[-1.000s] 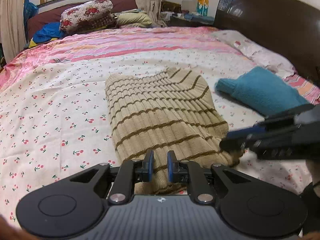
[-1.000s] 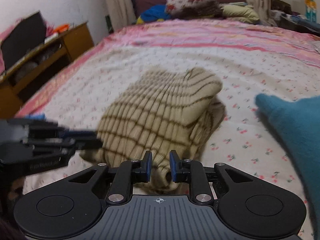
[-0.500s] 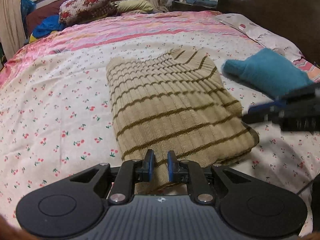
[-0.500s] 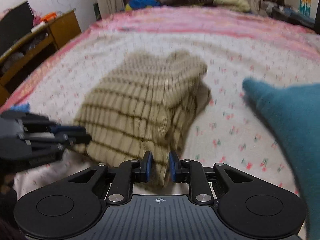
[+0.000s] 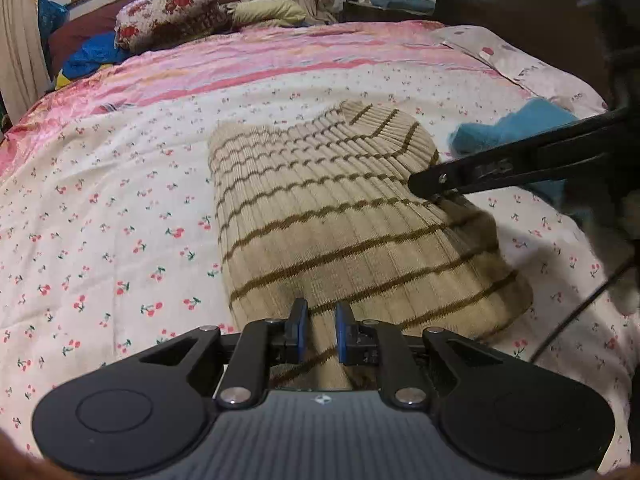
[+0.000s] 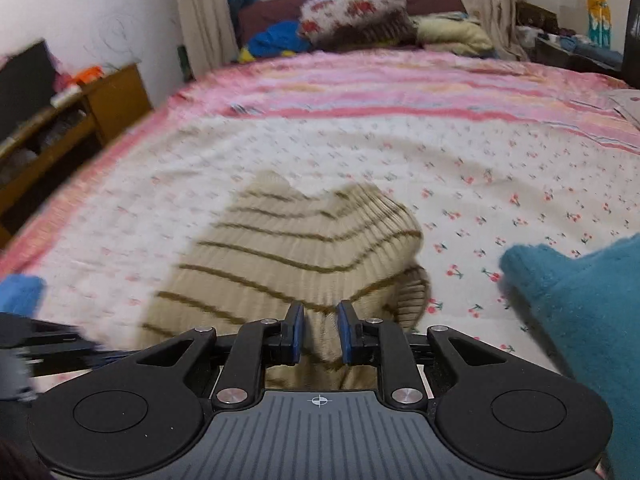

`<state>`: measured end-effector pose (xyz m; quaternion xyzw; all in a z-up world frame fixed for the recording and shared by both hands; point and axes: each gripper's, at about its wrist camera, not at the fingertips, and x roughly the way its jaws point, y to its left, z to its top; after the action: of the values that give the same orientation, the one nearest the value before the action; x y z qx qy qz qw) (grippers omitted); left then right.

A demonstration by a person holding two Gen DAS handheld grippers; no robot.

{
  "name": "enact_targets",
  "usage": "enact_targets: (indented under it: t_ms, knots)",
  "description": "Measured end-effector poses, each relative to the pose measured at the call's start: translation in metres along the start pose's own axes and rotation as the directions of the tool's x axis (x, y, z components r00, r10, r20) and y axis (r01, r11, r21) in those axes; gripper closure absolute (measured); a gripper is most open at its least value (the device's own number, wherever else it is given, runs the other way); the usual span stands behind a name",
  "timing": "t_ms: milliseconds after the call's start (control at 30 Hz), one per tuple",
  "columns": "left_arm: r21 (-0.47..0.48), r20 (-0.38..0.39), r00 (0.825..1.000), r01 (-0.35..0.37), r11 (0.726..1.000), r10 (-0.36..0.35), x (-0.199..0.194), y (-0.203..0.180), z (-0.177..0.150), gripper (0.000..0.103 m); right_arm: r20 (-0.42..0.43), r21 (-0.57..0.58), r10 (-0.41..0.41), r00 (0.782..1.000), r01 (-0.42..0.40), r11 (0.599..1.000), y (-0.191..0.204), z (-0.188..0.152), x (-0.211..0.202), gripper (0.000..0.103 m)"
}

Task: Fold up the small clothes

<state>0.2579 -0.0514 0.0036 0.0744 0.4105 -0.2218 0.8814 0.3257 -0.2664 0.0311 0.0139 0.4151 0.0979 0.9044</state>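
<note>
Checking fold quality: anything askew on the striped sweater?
Yes. The striped sweater has a ribbed brown-edged part sticking out below the top layer on its right side, toward the teal garment. Edges aren't aligned.

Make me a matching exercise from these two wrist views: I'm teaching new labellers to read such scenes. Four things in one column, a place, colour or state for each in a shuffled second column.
Things:
1. striped sweater
2. teal garment
3. floral pillow
4. wooden cabinet

Descriptions:
A. at the far end of the bed, below the window
B. beside the bed, against the white wall
C. folded, beige with brown stripes, gripped by the left claw and the right claw
D. fuzzy, lying to the right of the sweater

Pairs: 1-C, 2-D, 3-A, 4-B
</note>
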Motion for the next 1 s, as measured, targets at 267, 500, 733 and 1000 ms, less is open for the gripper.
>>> enact_targets:
  t_ms: [267,500,733,1000]
  knots:
    - [0.000,0.019,1.000,0.008,1.000,-0.008,-0.004,0.002,0.002,0.082,0.038,-0.035,-0.012,0.999,0.013,0.999,0.004,0.001,-0.016,0.084]
    - [-0.025,0.056,0.998,0.000,1.000,0.002,-0.007,0.009,0.014,0.082,0.073,-0.012,-0.003,0.997,0.004,1.000,0.001,0.015,-0.009,0.083]
    - [-0.006,0.003,1.000,0.008,1.000,-0.008,0.007,0.007,0.008,0.081,0.006,0.049,-0.043,0.999,0.043,0.998,-0.012,0.025,0.028,0.083]
    - [-0.044,0.070,0.997,0.018,0.999,-0.015,-0.014,0.022,0.015,0.081,0.090,0.100,-0.018,0.996,0.009,0.995,-0.020,0.031,0.005,0.080]
